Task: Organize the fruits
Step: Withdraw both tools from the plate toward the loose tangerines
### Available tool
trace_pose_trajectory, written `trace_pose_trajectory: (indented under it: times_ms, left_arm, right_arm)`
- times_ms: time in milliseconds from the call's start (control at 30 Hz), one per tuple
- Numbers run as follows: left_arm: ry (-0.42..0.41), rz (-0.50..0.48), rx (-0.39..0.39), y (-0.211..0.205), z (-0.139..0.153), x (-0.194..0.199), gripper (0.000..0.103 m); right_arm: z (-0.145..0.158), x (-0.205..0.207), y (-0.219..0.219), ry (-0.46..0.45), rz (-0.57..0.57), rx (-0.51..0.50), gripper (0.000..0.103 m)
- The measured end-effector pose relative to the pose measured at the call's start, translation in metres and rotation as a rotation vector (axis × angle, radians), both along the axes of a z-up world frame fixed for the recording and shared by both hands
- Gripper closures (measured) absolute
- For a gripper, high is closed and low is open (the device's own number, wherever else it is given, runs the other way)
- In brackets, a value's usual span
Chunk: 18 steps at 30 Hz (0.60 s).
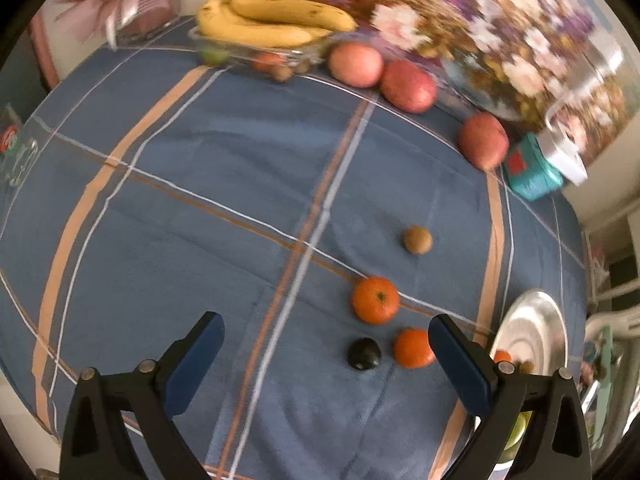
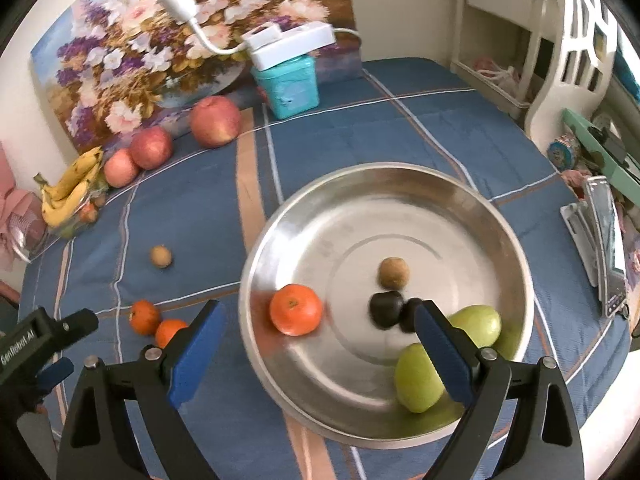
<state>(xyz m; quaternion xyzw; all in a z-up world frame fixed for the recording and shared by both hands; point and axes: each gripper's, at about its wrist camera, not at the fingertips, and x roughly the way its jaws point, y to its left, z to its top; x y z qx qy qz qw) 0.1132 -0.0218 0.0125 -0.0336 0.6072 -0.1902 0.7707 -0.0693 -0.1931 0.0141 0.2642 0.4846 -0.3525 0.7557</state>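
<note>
Left hand-held gripper [image 1: 326, 354] spread wide above the blue plaid tabletop [image 1: 224, 184], nothing gripped. Between its fingers: a dark plum [image 1: 363, 354] and an orange [image 1: 414, 348], touched by neither. Just beyond those, a second orange [image 1: 375, 299]; farther ahead, a small brown fruit [image 1: 417, 240]. Well beyond, three apples [image 1: 407, 86] and bananas [image 1: 272, 20] on a glass dish.

Right hand-held gripper [image 2: 320, 330] also held wide and empty, over the steel bowl [image 2: 360, 208]. Between its fingers, in the bowl: an orange [image 2: 296, 309] and dark plums [image 2: 386, 309]. By its right finger, two green fruits [image 2: 418, 378]; just ahead, a brown fruit [image 2: 394, 273].
</note>
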Motion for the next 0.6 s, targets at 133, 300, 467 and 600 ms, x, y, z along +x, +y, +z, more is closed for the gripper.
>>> trace_pose_trajectory:
  times_ms: [133, 300, 467, 600]
  left_arm:
    - [-0.003, 0.065, -0.008, 0.024, 0.0, 0.016, 0.0]
    - [-0.029, 0.13, 0.007, 0.045, 0.002, 0.029, 0.0]
    - [-0.08, 0.121, 0.022, 0.049, 0.009, 0.033, 0.0]
    - [-0.087, 0.093, 0.026, 0.045, 0.009, 0.034, 0.0]
  right_arm:
    - [-0.003, 0.012, 0.01, -0.002, 0.038, 0.026, 0.008]
    - [-0.005, 0.025, 0.023, -0.023, 0.094, 0.067, 0.008]
    - [-0.004, 0.038, 0.035, -0.031, 0.137, 0.076, 0.008]
    - [-0.004, 0.048, 0.043, -0.037, 0.165, 0.084, 0.008]
